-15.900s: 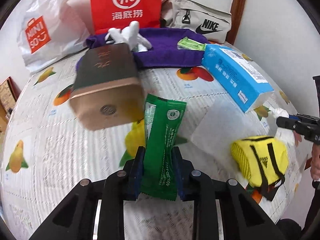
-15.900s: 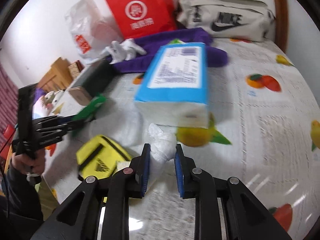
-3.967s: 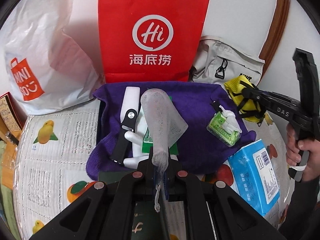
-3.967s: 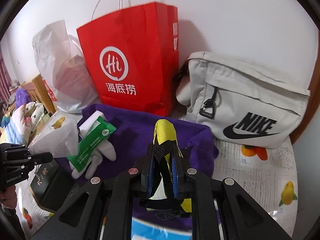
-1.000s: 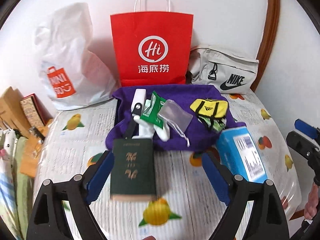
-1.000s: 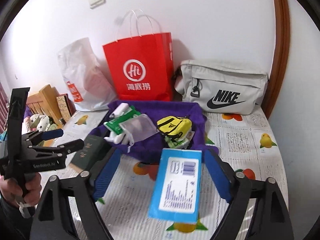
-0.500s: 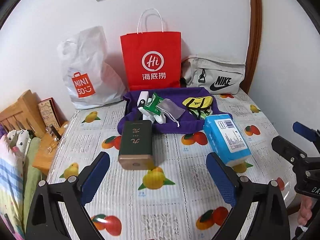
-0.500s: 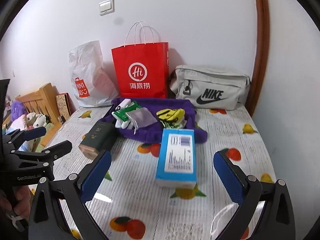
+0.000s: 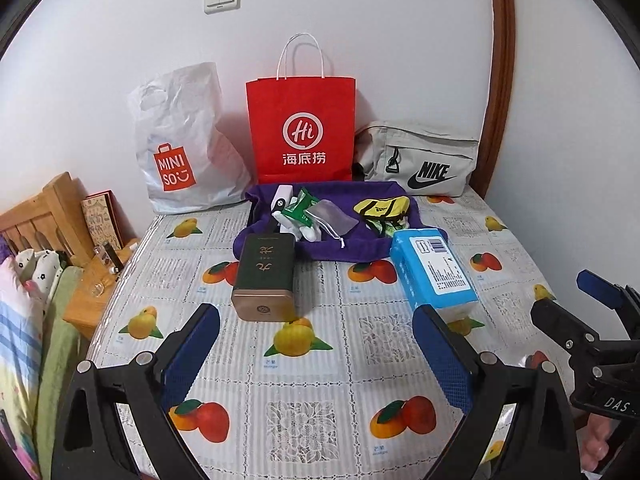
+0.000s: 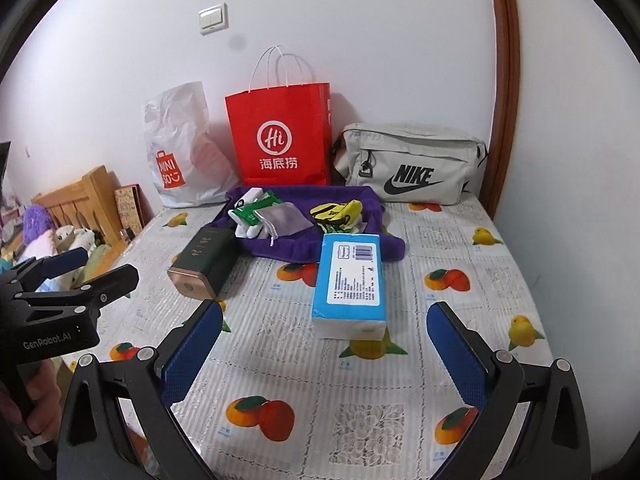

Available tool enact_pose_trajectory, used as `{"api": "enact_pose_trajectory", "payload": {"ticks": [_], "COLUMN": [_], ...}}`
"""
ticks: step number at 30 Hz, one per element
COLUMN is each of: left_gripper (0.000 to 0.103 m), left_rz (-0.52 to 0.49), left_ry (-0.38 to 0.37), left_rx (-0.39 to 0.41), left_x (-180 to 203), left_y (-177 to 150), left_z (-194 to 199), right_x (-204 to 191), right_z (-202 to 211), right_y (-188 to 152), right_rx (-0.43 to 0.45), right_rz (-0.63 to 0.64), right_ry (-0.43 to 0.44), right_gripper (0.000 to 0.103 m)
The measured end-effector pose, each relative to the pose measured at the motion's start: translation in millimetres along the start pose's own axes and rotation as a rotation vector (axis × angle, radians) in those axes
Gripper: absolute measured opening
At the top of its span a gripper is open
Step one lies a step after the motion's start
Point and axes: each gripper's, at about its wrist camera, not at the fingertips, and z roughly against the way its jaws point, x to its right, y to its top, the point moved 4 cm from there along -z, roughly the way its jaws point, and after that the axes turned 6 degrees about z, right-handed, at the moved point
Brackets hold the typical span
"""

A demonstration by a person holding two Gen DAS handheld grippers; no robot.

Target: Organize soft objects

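A purple cloth (image 9: 360, 248) (image 10: 348, 246) lies at the back of the table. On it rest a green packet (image 9: 301, 209) (image 10: 251, 211), a grey mesh pouch (image 9: 332, 218) (image 10: 283, 220), a yellow pouch (image 9: 382, 206) (image 10: 334, 211) and white soft items (image 9: 306, 232). My left gripper (image 9: 316, 356) is wide open and empty, held back over the table's near part. My right gripper (image 10: 324, 356) is also wide open and empty. Each gripper shows at the side of the other's view: the right one (image 9: 576, 312) and the left one (image 10: 76, 268).
A dark green box (image 9: 266, 272) (image 10: 202, 260) and a blue tissue pack (image 9: 434, 270) (image 10: 352, 284) lie in front of the cloth. A white Miniso bag (image 9: 184, 148), a red paper bag (image 9: 302, 132) and a grey Nike bag (image 9: 420, 160) stand against the wall. A wooden bed frame (image 9: 44, 216) is at the left.
Both grippers have pulled back and up from the table, so everything looks smaller and farther. Both stay wide open and empty. The objects on the cloth have not moved.
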Motion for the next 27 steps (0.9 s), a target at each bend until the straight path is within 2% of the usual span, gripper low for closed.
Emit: {"api": "enact_pose_trajectory", "payload": {"ticks": [27], "left_gripper": [0.098], "left_rz": [0.022], "left_ry": [0.013], "left_rx": [-0.008], "left_x": [-5], "left_y": [-13], "left_z": [2], "right_x": [1], "right_z": [10], "right_y": [-7], "right_rx": [0.005], "right_rz": [-0.009], "right_ry": [-0.011], "right_gripper": [0.101]}}
